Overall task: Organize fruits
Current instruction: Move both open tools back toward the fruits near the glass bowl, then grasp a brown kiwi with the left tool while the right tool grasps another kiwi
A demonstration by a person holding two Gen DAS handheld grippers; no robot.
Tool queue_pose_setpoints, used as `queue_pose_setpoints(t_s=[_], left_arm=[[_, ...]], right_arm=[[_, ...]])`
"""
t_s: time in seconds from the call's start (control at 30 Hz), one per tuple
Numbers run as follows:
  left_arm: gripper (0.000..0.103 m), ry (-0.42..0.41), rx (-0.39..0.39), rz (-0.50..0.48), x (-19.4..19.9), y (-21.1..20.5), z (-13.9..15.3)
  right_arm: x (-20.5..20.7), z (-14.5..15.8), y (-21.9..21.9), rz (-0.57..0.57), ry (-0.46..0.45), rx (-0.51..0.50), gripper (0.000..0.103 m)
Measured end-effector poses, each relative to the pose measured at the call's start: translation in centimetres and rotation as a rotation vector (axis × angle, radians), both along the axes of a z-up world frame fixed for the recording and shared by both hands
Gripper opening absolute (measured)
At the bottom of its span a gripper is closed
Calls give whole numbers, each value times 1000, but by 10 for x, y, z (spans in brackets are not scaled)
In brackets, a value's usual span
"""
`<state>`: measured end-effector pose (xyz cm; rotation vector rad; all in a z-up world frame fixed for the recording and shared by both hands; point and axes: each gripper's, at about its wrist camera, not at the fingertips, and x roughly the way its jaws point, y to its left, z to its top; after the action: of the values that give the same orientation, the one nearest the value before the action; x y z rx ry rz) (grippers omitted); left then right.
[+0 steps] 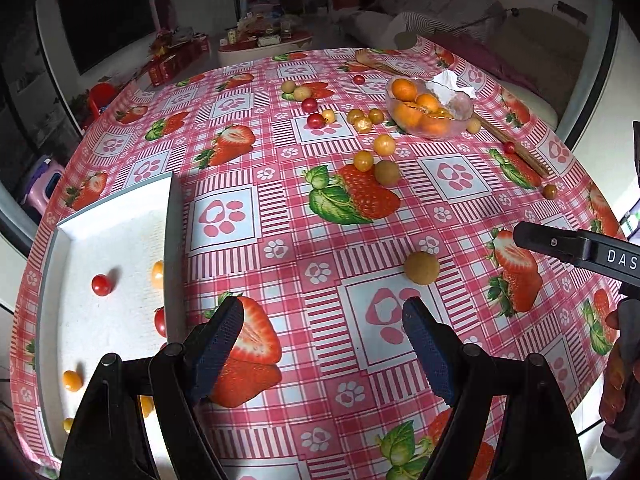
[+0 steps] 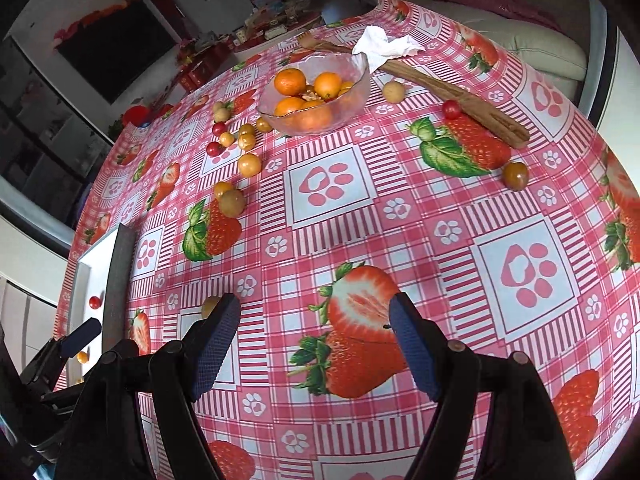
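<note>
Now, from my left wrist, I look down on a round table under a pink strawberry tablecloth (image 1: 320, 208). At ten o'clock lies a white tray (image 1: 116, 240) with a red cherry tomato (image 1: 101, 284) and some small yellow fruits in it. At one o'clock stands a glass bowl (image 1: 430, 106) with oranges, and loose small fruits (image 1: 362, 120) are scattered just beside it at eleven o'clock of the bowl. My left gripper (image 1: 324, 332) stands wide open and holds nothing. A brown round fruit (image 1: 421, 267) lies at one o'clock from my fingers, apart from them. My right gripper (image 1: 576, 250) enters at three o'clock.

From my right wrist, the glass bowl (image 2: 316, 94) is at twelve o'clock, with a wooden stick (image 2: 452, 98) and a white tissue (image 2: 384, 48) behind it. My right gripper (image 2: 314, 332) is also wide open and empty, only cloth between the pads. The brown round fruit (image 2: 209, 306) peeks out behind my left finger (image 2: 216, 344). The tray (image 2: 90, 276) is at nine o'clock, and my left gripper (image 2: 82, 338) is over it.
</note>
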<state>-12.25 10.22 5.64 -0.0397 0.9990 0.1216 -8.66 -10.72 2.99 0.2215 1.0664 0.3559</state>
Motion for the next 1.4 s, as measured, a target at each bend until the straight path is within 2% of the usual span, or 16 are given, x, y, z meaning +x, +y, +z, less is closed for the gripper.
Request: queue_pose_setpoints(t_s=[0.23, 0.57, 0.97, 1.03, 1.07, 1.17, 1.2, 1.23, 1.27, 1.3, 1.4], left_arm=[[83, 21, 3, -29, 14, -30, -12], [83, 50, -2, -23, 38, -49, -36], [83, 55, -11, -14, 53, -53, -47], [78, 51, -15, -17, 53, -54, -46], [75, 46, -14, -18, 52, -55, -46], [57, 38, -18, -31, 52, -59, -43], [49, 36, -19, -34, 52, -61, -43], [36, 33, -23, -43, 52, -63, -42], [29, 30, -23, -52, 53, -66, -41], [29, 30, -14, -56, 52, -68, -41], [29, 22, -49, -62, 49, -66, -40]], right_arm=[[4, -5, -47, -63, -9, -17, 80], [26, -18, -96, -171, -44, -150, 80], [70, -23, -79, -170, -110, -284, 80], [76, -23, -78, -179, -114, -287, 79], [78, -24, -77, -181, -115, -293, 77], [80, -23, -74, -180, -134, -319, 53], [80, -22, -74, -177, -137, -321, 42], [80, -22, -74, -174, -138, -318, 35], [79, -22, -75, -172, -138, -311, 32], [79, -22, -77, -171, -137, -300, 25], [75, -20, -85, -158, -118, -214, 24]])
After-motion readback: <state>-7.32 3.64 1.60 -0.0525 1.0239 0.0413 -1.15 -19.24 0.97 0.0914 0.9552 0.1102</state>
